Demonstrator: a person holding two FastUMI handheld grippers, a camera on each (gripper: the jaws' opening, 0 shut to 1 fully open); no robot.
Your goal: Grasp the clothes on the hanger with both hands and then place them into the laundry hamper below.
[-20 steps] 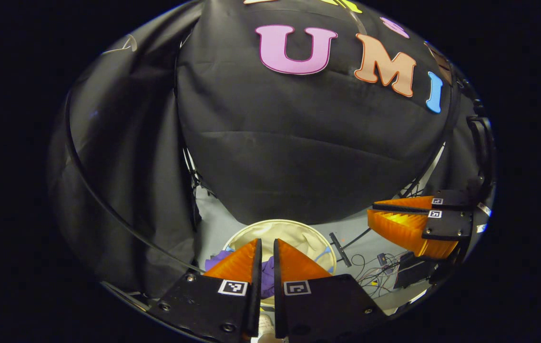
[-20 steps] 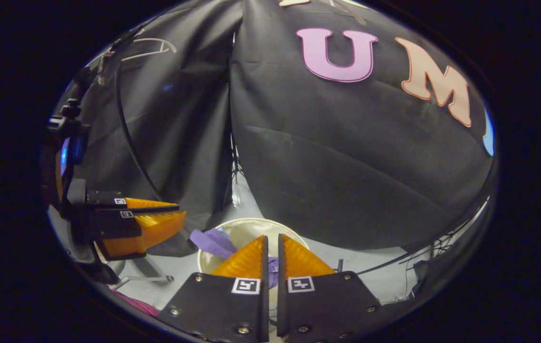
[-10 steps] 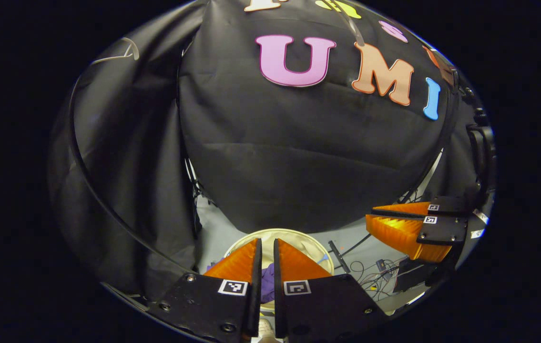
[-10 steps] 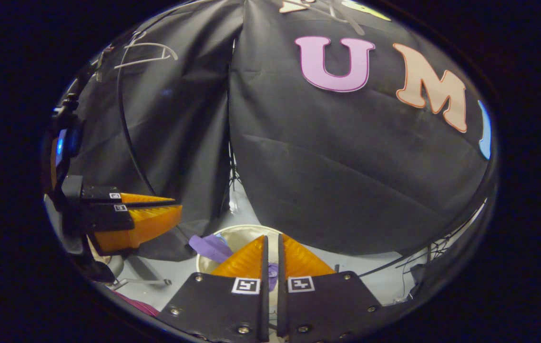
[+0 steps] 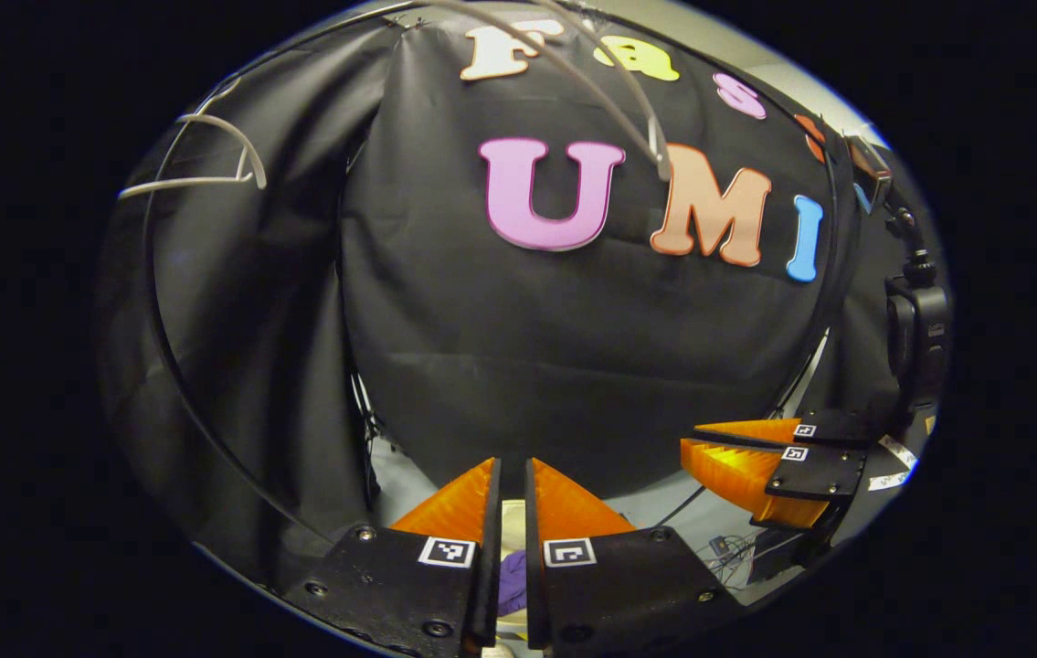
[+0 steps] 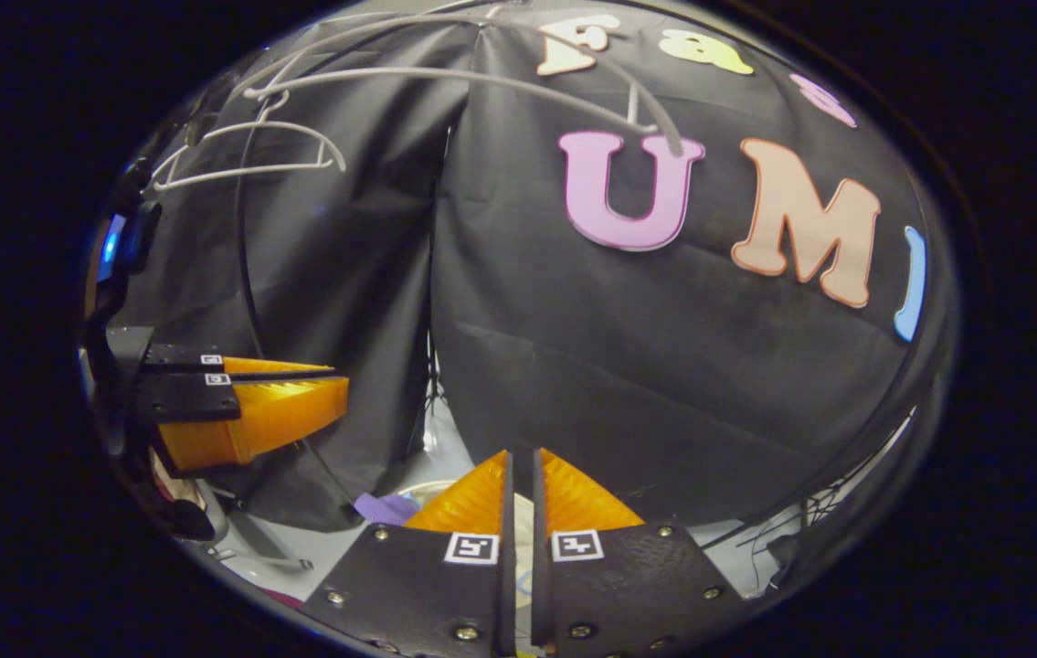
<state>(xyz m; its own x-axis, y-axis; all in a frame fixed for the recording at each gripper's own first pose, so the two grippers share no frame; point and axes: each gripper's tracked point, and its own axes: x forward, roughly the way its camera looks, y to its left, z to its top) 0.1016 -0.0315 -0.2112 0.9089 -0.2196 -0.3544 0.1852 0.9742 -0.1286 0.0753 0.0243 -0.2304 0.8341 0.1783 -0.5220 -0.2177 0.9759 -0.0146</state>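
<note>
Both cams face booth wall [image 5: 573,366] — side by side, near-level; shared: wall, white hangers [image 6: 244,155].

A recording booth, not a home: black cloth [image 5: 573,366] hangs as walls all round, bare white hangers [image 6: 244,155] dangle overhead, and loose cables [image 5: 719,548] and small electronics lie on the pale floor [image 6: 326,557].

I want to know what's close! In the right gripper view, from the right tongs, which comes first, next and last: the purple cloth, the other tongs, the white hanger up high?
From the right tongs:
1. Purple cloth, just beside them, low on the left.
2. Left tongs, out to the left.
3. White hanger, high up on the left, farthest.
</note>
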